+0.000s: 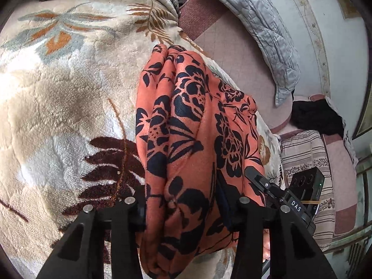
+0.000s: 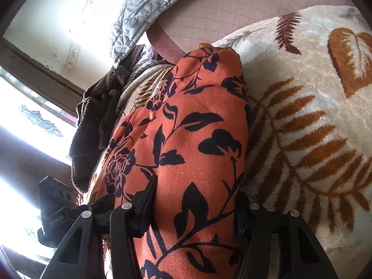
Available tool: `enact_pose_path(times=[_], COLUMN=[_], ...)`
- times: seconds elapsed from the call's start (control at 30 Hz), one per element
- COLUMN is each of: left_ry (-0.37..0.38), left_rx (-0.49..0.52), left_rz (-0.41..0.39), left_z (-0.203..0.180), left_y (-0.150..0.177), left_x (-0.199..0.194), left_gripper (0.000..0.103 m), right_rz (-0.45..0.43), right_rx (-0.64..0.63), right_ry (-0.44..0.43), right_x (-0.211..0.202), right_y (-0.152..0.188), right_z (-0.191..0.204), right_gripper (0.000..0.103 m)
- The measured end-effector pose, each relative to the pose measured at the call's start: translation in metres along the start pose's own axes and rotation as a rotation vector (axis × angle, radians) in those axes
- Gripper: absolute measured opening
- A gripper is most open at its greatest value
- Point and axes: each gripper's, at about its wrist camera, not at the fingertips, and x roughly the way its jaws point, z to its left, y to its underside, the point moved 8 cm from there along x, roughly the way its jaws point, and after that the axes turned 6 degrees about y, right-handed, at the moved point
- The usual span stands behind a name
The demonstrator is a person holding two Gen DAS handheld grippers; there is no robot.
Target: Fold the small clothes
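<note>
Two matte black hand-held grippers, each seen from its own wrist camera.

The left gripper (image 1: 183, 209) has angular black plastic fingers with triangular cut-outs and round silver pivot pins at the joints. The right gripper (image 2: 193, 211) is built the same way: black link arms, silver pins, flat black pads. Seen from the left wrist, its body carries a white "DAS" marking, a black camera block with round lenses, a small green light and a yellow band.
</note>
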Motion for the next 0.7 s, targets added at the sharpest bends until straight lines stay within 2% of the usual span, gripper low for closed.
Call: enact_pose_path(times=[0.17, 0.3, 0.7], left_ry=[0.001, 0.024, 0.043], left_rx=[0.059, 0.103, 0.246], left_rz=[-0.034, -0.04, -0.019], left_z=[-0.02, -0.041, -0.114], left_y=[-0.003, 0.0, 0.046], left_x=[-0.008, -0.012, -0.022], left_gripper=[0.037, 0.036, 0.036], right_rz=[-0.052, -0.086, -0.201], right_rx=[-0.084, -0.142, -0.23], right_ry=[0.039, 0.07, 0.111], right_x=[-0.016, -0.035, -0.121], right_y=[-0.002, -0.003, 0.008], right_z=[0.011, 0.018, 0.004], right_gripper=[0.045, 0.044, 0.043])
